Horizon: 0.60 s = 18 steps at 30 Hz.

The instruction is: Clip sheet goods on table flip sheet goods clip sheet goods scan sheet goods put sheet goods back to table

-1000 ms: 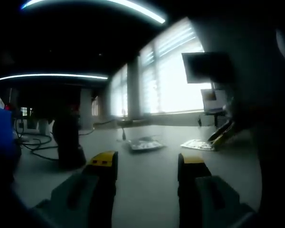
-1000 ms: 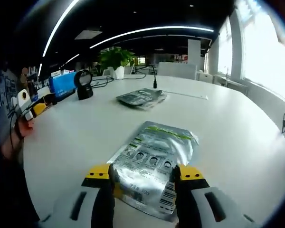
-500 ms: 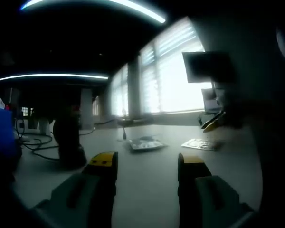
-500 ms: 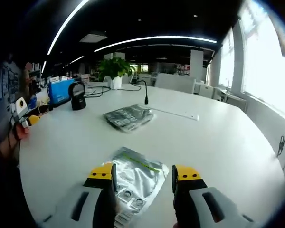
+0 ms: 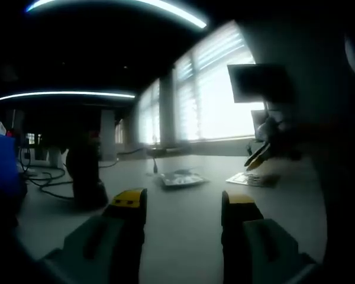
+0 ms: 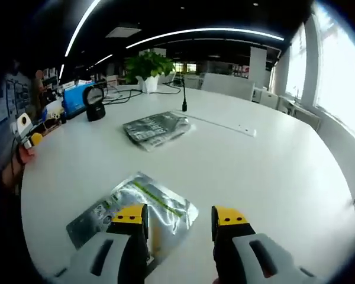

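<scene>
left gripper view: left hand-held gripper [image 5: 182,204] gaping, holding nothing, parked low over the counter [image 5: 183,231], same as a second ago; keep it still | right gripper view: right hand-held gripper [image 6: 180,214] open, empty, pouch [image 6: 133,204] by its left jaw; earlier the pouch sat between the jaws, so recenter before pinching an edge

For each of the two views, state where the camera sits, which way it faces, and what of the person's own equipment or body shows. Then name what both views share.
Left gripper view: rides the left tool, held low over the white table, facing the bright windows; its open jaws show, and the right tool above a distant pouch.
Right gripper view: rides the right tool, looking down the table toward a plant; its open jaws hang above the nearest pouch.
Shared: the table, both pouches, the black scanner.
</scene>
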Motion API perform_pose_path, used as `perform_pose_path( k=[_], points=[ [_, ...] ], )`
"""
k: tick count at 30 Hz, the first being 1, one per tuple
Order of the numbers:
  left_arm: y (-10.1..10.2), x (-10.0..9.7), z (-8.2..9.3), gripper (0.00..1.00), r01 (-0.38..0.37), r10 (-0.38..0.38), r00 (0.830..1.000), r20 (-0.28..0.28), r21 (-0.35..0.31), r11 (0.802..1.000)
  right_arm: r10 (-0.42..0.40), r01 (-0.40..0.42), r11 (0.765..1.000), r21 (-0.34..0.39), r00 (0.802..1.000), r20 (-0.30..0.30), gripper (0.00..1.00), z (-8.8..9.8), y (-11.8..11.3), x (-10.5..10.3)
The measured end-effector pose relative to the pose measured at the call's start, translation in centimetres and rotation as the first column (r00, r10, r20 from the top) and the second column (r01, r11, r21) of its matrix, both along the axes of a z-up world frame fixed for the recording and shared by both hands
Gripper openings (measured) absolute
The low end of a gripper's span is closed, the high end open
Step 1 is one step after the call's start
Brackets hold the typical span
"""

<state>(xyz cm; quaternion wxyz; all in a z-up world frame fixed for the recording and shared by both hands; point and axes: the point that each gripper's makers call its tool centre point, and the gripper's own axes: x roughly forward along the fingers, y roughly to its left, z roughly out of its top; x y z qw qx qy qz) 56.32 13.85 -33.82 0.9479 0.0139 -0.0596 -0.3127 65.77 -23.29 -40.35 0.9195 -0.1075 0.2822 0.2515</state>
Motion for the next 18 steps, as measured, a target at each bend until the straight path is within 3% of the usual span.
perform_pose_path(
  k=[6,18],
  points=[
    [0.0,-0.1,0.0,0.44,0.001,-0.001,1.0,-0.001,0.0,1.0,-0.015,0.015,1.0,-0.007,0.999,-0.034,0.38,-1.4,0.0,0.5],
    [-0.1,-0.2,0.1,0.44,0.003,-0.003,1.0,0.0,-0.002,1.0,-0.011,0.009,1.0,-0.026,0.998,-0.068,0.33,-1.4,0.8,-0.1]
  ],
)
